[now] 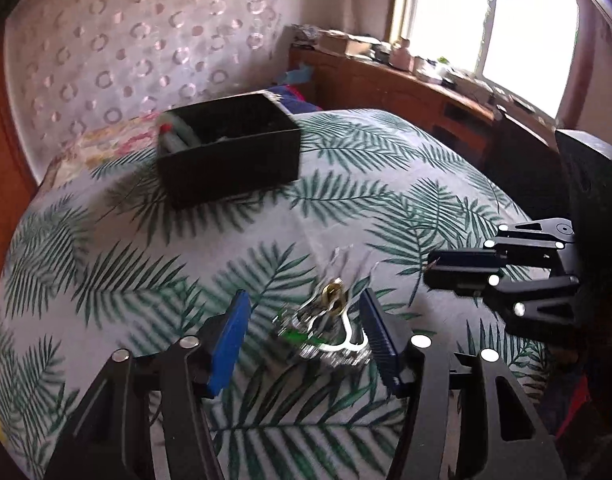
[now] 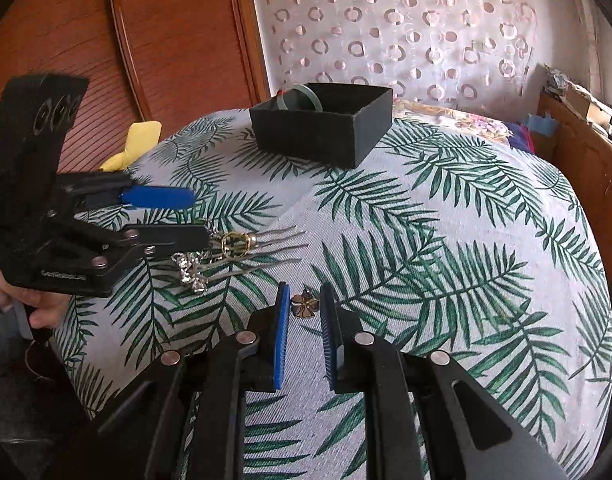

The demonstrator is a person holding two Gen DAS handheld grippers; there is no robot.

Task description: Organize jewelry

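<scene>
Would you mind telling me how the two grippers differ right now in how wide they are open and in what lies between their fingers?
The left gripper is wide open around a tangled heap of jewelry; the right gripper is open more narrowly around a single flower-shaped piece. The left gripper's heap is silvery with a gold ring; the right gripper's piece is bronze-coloured. Neither is gripping yet. Both have blue finger pads and hover over the palm-leaf cloth.

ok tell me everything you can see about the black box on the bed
The black box is a small open-topped rectangular container, matte and felt-like or cardboard by its look, with no lid in sight. It sits upright on the palm-leaf bedspread, toward the far end near the circle-patterned wall, apart from both tongs and from the jewelry pile. A pale green bangle leans inside against its left wall, rising above the rim, with something red beside it. The rest of the interior is too dark to read.
</scene>
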